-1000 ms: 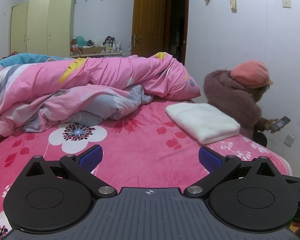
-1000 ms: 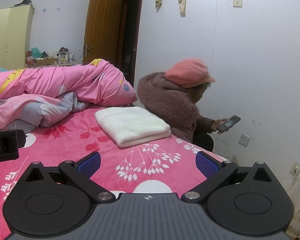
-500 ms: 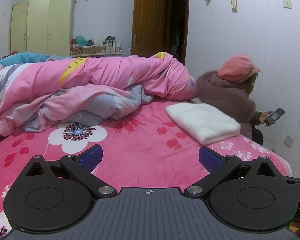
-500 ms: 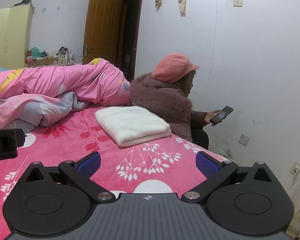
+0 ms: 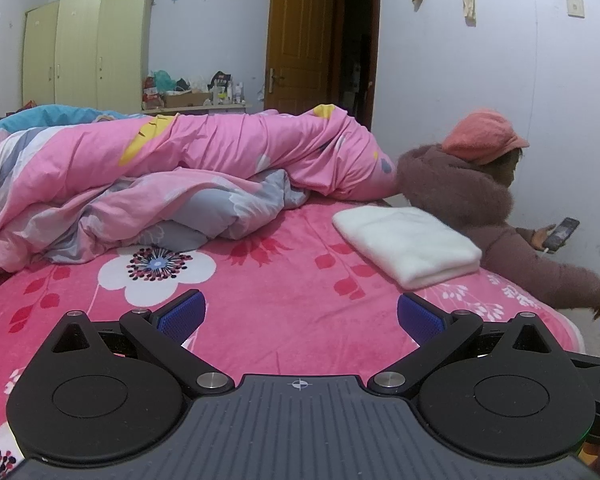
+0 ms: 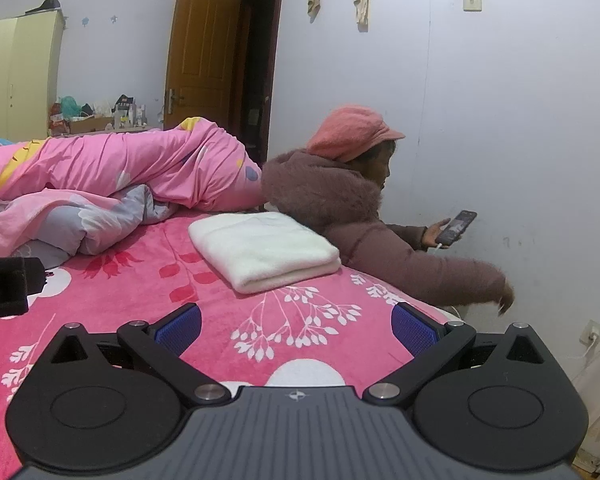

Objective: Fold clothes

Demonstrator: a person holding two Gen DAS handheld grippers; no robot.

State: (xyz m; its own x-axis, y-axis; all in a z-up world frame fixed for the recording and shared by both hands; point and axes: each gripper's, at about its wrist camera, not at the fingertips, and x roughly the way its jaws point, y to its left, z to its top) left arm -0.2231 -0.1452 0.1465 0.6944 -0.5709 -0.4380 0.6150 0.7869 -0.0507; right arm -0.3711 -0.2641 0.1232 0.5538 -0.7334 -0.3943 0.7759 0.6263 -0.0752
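A folded white garment (image 5: 408, 246) (image 6: 264, 250) lies flat on the pink flowered bedspread (image 5: 268, 292) (image 6: 148, 292), near the bed's right edge. My left gripper (image 5: 300, 316) hovers low over the bedspread, well short of the garment, open with nothing between its blue pads. To its right my right gripper (image 6: 296, 326) is also open and empty, with the garment ahead and slightly left. The left gripper's black body (image 6: 4, 286) shows at the left edge of the right wrist view.
A crumpled pink and grey duvet (image 5: 172, 184) (image 6: 112, 184) fills the far half of the bed. A person in a brown coat and orange cap (image 5: 460, 184) (image 6: 340, 196) crouches beside the bed's right edge, holding a phone (image 6: 458, 227). Wardrobe (image 5: 84, 52) and open door (image 5: 300, 40) stand behind.
Both grippers have stayed still. The person beside the bed has turned toward the wall and stretched one arm down along the bed's edge.
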